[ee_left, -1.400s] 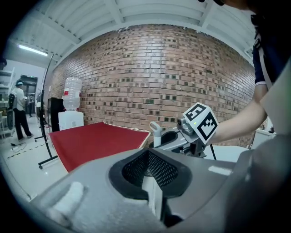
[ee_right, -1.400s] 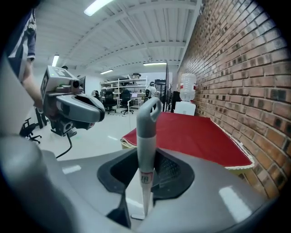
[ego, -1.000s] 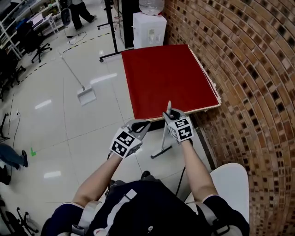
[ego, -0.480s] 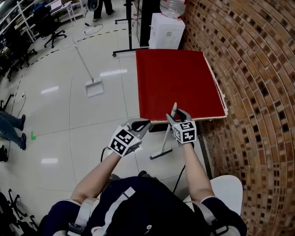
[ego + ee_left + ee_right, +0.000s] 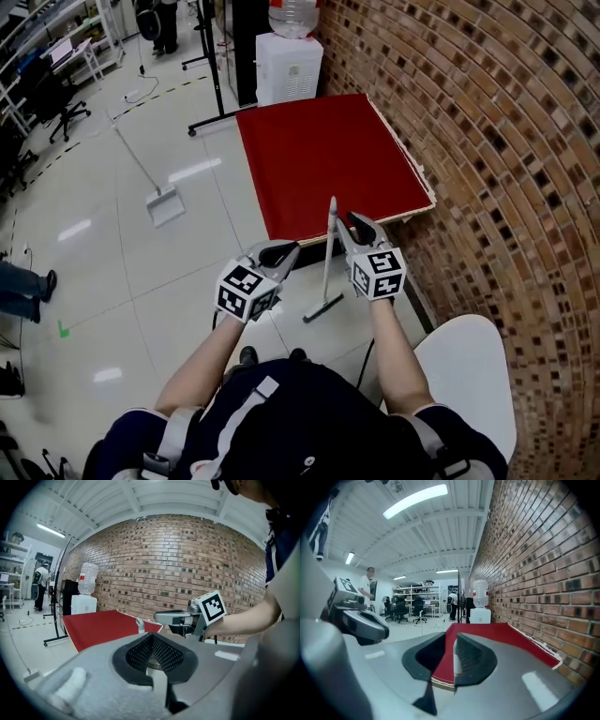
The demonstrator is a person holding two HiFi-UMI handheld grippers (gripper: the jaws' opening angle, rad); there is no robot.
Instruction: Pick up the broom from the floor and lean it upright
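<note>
The broom [image 5: 327,262] stands nearly upright, a thin grey handle with its head [image 5: 322,308] on the tiled floor before the red mat. My right gripper [image 5: 352,223] is at the upper part of the handle. Its jaws have just been closing with the handle between them. In the right gripper view the handle [image 5: 455,660] lies against one pad of my right gripper [image 5: 450,653], with a sliver of mat showing beside it. My left gripper [image 5: 279,251] hovers to the left of the broom, apart from it, jaws together and empty. The left gripper view shows the handle's tip [image 5: 139,624].
A red mat [image 5: 319,159] lies along the brick wall [image 5: 487,141]. A water dispenser [image 5: 289,61] and a black stand [image 5: 220,112] are behind it. A long-handled dustpan [image 5: 164,203] rests on the floor at left. A white seat [image 5: 469,375] is by my right side.
My right gripper has risen along the handle, which now shows longer below it. The left gripper has lifted a little beside it.
</note>
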